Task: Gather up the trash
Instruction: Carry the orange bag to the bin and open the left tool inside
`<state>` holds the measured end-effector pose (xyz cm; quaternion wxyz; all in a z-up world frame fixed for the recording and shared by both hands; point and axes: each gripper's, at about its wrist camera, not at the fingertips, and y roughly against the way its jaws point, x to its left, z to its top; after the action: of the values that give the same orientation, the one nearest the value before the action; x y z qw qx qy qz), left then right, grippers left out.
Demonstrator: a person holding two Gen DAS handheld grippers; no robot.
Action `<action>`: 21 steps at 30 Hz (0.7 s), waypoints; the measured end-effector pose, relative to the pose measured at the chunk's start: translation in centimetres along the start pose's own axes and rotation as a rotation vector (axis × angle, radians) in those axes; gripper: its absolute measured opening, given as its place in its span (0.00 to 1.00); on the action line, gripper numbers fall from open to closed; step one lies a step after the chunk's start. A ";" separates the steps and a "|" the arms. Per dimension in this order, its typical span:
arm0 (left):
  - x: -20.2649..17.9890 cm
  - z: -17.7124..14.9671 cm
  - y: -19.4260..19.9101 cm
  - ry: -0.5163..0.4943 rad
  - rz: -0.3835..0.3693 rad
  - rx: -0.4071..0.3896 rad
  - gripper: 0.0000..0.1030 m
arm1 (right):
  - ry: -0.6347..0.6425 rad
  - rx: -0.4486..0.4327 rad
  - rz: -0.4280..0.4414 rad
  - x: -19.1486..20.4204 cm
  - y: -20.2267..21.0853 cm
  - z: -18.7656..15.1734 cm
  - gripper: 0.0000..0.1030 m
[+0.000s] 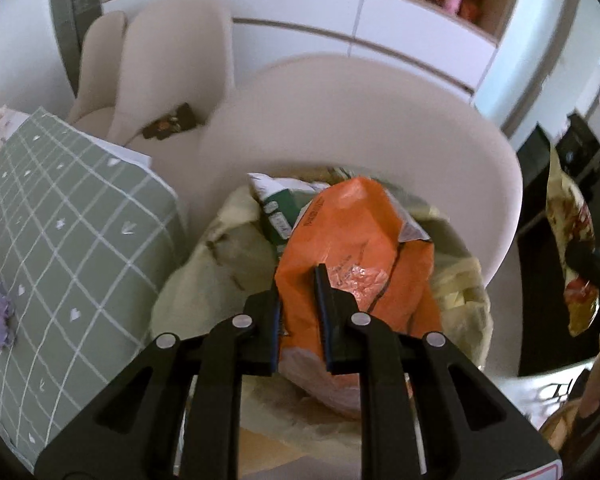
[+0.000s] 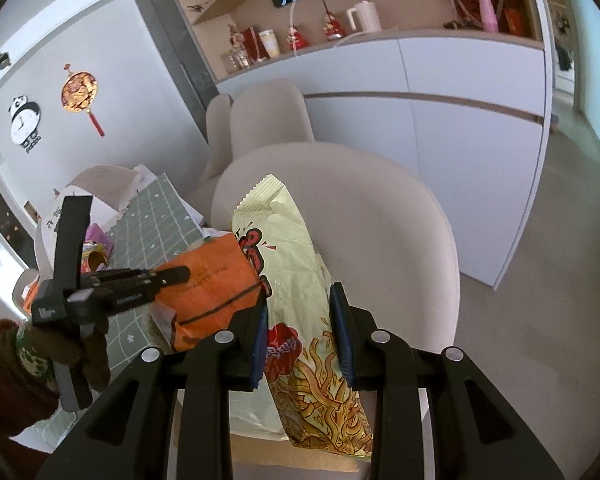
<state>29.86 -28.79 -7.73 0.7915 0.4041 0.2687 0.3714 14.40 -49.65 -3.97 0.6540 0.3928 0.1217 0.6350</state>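
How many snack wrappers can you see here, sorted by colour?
Orange wrapper, held in the left gripper: 1
Yellow noodle wrapper, held in the right gripper: 1
Green wrapper, in the trash bag: 1
Dark wrapper, on the far chair: 1
Total: 4

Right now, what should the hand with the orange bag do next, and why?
Probably open the left gripper and let go. It holds the orange bag right over the lined bin, where other wrappers already lie, so the bag should drop in.

Close wrist views sharing orange bag [image 1: 352,240]
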 end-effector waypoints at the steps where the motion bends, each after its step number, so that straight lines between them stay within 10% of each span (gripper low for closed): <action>1: -0.3 0.0 -0.7 -0.010 -0.001 0.022 0.14 | -0.013 0.008 -0.002 -0.3 -0.3 0.0 0.27; 9: -1.1 -0.5 -3.3 -0.012 -0.043 0.081 0.14 | -0.036 0.035 -0.019 -1.0 -1.6 -0.2 0.27; 21: 2.7 -1.6 3.8 0.107 -0.199 -0.037 0.50 | 0.006 0.071 0.086 3.4 -6.6 1.6 0.28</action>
<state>28.84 -24.41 -5.75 0.8163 0.3404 0.3424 0.3169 20.92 -46.32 -6.17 0.6114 0.4188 0.1291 0.6588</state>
